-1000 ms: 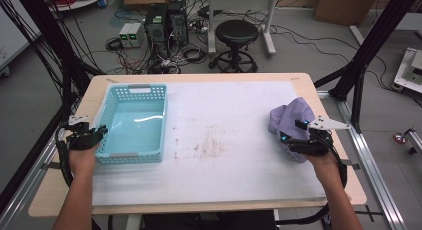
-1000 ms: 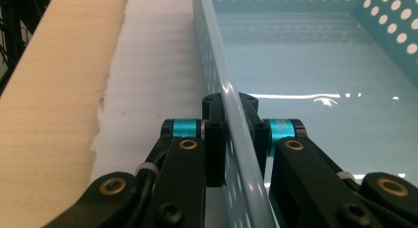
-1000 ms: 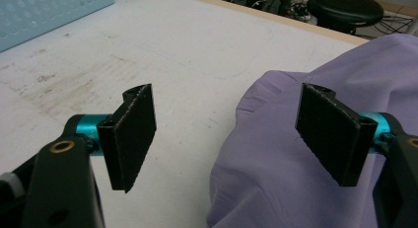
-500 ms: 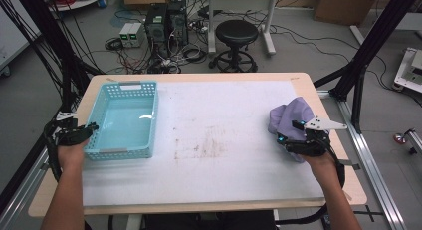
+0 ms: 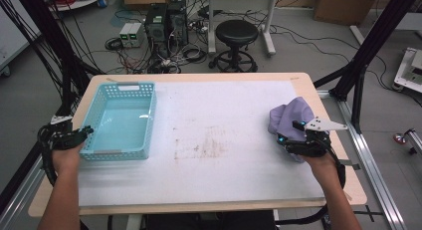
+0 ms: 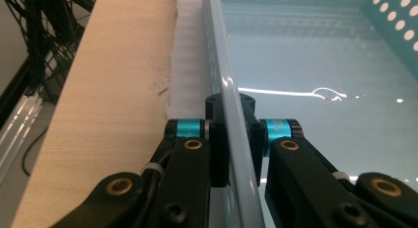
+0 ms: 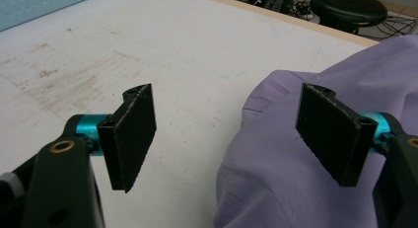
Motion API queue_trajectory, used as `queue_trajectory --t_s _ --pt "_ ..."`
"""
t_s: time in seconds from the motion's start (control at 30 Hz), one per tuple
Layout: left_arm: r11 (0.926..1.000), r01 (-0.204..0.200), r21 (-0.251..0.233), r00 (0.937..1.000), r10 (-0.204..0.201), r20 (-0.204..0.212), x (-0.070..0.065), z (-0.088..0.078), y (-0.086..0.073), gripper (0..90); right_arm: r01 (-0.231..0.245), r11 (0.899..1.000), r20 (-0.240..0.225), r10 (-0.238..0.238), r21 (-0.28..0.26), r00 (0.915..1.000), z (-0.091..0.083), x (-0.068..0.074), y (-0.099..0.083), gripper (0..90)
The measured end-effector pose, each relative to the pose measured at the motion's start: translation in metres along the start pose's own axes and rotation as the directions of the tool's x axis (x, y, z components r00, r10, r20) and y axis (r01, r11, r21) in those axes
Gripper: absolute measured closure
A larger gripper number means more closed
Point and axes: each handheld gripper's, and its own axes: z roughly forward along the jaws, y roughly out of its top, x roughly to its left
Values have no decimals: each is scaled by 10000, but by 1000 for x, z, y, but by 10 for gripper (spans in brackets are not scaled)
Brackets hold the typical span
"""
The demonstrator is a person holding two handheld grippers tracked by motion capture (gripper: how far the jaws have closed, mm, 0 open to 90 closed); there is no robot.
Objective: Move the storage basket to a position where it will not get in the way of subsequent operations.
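basket (image 5: 121, 119) farther left, left gripper (image 5: 85, 134) clamped

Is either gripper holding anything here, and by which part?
The left gripper clamps the basket by its side wall's rim. The right gripper holds nothing.

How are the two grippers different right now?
The left gripper is shut on the wall of the blue basket; the right gripper is open, holding nothing. The left gripper sits at the table's left edge; the right gripper is near the right edge, over the purple cloth, one jaw above it and one above bare table. Both have black jaws and are held by a hand.
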Motion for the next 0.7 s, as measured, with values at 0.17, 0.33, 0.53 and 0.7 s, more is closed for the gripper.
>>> queue_trajectory --t_s 0.17,0.33,0.53,0.7 --pt "9999 136 -26 9997 -136 -213 2 4 3 846 -25 10000 -12 25 36 10000 2 0 0 236" --pt "9999 124 -33 9996 -125 -238 3 6 4 848 2 10000 -18 -2 36 10000 2 0 0 236" --pt "9998 -40 -219 9996 34 -284 6 5 5 773 11 10000 -39 -11 89 10000 4 0 0 236" --pt "9955 -350 -882 9967 283 -759 8 -6 10 619 -41 10000 -41 41 56 10000 3 -1 0 236"
